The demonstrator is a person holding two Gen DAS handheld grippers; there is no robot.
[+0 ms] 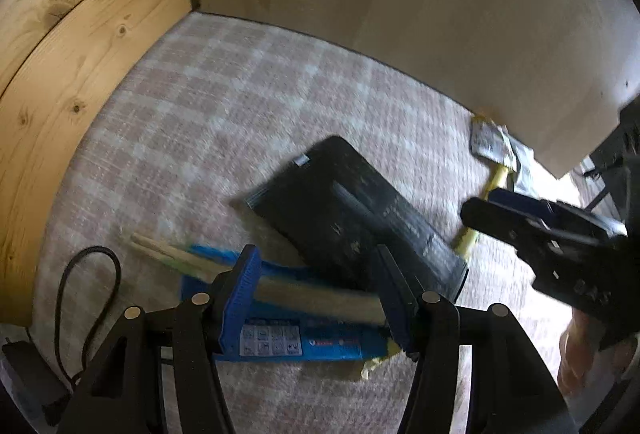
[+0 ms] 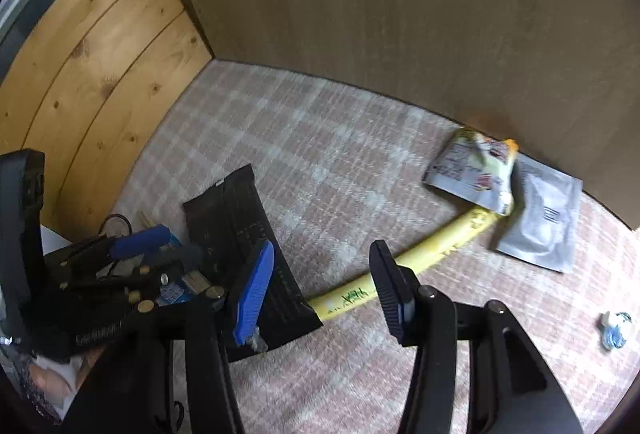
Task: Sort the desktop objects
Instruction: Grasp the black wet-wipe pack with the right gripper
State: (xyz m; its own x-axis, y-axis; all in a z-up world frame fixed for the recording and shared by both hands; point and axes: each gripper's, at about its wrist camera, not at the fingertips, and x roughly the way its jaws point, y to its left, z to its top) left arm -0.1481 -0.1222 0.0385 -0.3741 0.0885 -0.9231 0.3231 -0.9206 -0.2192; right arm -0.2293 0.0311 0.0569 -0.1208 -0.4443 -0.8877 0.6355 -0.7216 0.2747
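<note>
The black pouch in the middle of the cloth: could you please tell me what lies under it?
One end of the yellow strip runs under the black pouch; the blue packet goes under its other edge. How far either continues beneath is hidden.

Home desk corner, counter under a pink-and-white checked tablecloth [image 2: 320, 162], knotty pine plank wall [image 1: 60, 82], plain beige panel [image 2: 400, 14] behind, snack sachets [image 2: 476, 170] and black charger cable [image 1: 80, 298] lying about

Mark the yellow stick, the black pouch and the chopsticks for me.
yellow stick [image 2: 440, 254]: right wrist view, middle of its curved shaft.
black pouch [image 1: 344, 202]: left wrist view, centre of its flat face.
chopsticks [image 1: 168, 252]: left wrist view, bare wooden ends.
</note>
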